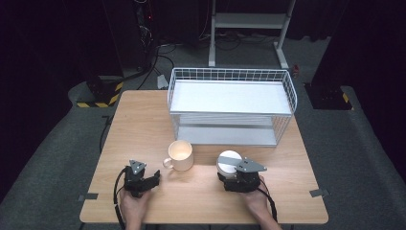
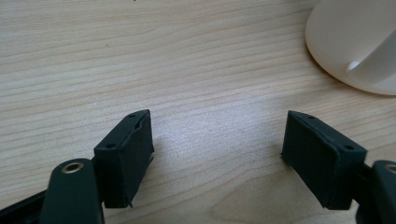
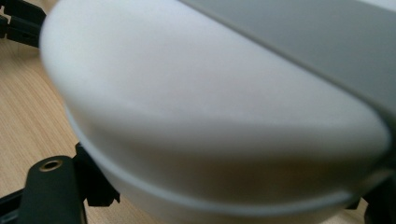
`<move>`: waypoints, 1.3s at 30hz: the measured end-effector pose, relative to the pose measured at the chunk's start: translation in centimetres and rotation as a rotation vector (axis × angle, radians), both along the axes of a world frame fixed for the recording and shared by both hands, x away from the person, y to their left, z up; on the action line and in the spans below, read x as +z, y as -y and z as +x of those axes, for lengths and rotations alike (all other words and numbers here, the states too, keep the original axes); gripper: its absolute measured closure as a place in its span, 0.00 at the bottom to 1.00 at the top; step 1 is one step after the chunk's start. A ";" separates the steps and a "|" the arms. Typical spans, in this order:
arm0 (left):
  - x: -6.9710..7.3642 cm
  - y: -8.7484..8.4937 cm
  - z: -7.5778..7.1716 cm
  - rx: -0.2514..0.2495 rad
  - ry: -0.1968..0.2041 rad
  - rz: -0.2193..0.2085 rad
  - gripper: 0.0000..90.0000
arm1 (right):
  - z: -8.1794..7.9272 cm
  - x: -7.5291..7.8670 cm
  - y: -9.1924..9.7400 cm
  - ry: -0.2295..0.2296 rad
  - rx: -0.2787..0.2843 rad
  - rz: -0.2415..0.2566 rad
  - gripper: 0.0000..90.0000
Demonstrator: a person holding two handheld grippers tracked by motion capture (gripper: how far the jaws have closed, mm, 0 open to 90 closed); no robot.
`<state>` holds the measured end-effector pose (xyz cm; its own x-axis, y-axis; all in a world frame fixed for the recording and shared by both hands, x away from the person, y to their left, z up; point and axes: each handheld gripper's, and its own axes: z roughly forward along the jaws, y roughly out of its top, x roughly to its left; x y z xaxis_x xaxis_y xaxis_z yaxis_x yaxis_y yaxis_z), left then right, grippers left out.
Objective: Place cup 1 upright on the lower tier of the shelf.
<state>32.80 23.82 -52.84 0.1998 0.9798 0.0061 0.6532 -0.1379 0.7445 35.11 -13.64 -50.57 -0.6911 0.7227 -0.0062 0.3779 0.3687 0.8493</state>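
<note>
A white bowl (image 1: 228, 159) sits on the wooden table (image 1: 143, 120) right of centre, near the front. My right gripper (image 1: 230, 170) reaches it from the near side, and its black jaws stand on either side of it. In the right gripper view the bowl (image 3: 210, 116) lies very close between the jaws of the right gripper (image 3: 229, 198), whose left pad rests against the bowl's wall. A cream mug (image 1: 181, 154) stands upright left of the bowl, handle to the left. My left gripper (image 1: 154, 179) lies low by the mug's handle; in the left gripper view the left gripper (image 2: 217, 140) is open over bare wood, with the mug (image 2: 355, 42) ahead to the right.
A white wire rack (image 1: 230, 76) with two grey shelves stands at the back of the table, just behind the mug and bowl. Bare wood stretches along the table's left side. A metal stand and cables are on the dark floor beyond.
</note>
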 end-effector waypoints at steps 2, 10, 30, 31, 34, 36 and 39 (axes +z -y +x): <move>0.0 0.0 0.0 0.001 0.000 -0.002 0.27 | -0.1 0.0 0.0 0.006 -0.004 -0.007 0.20; 0.0 0.0 0.0 0.001 -0.001 -0.002 0.28 | 0.1 0.1 0.4 -0.005 -0.004 0.002 0.20; 0.0 0.0 0.0 0.001 0.000 -0.002 0.27 | 0.5 0.6 1.3 -0.019 -0.009 0.028 0.21; 0.0 0.0 0.0 0.000 -0.001 -0.001 0.27 | 0.5 0.6 1.4 -0.020 -0.010 0.028 0.21; 0.0 0.0 0.0 0.001 -0.001 0.000 0.27 | 0.6 0.6 1.5 -0.022 -0.011 0.029 0.21; 0.0 0.0 0.0 0.000 -0.001 0.000 0.27 | 0.6 0.7 1.5 -0.020 -0.010 0.027 0.21; 0.0 0.0 0.0 0.001 -0.001 -0.002 0.27 | 0.7 0.8 1.7 -0.022 -0.012 0.025 0.21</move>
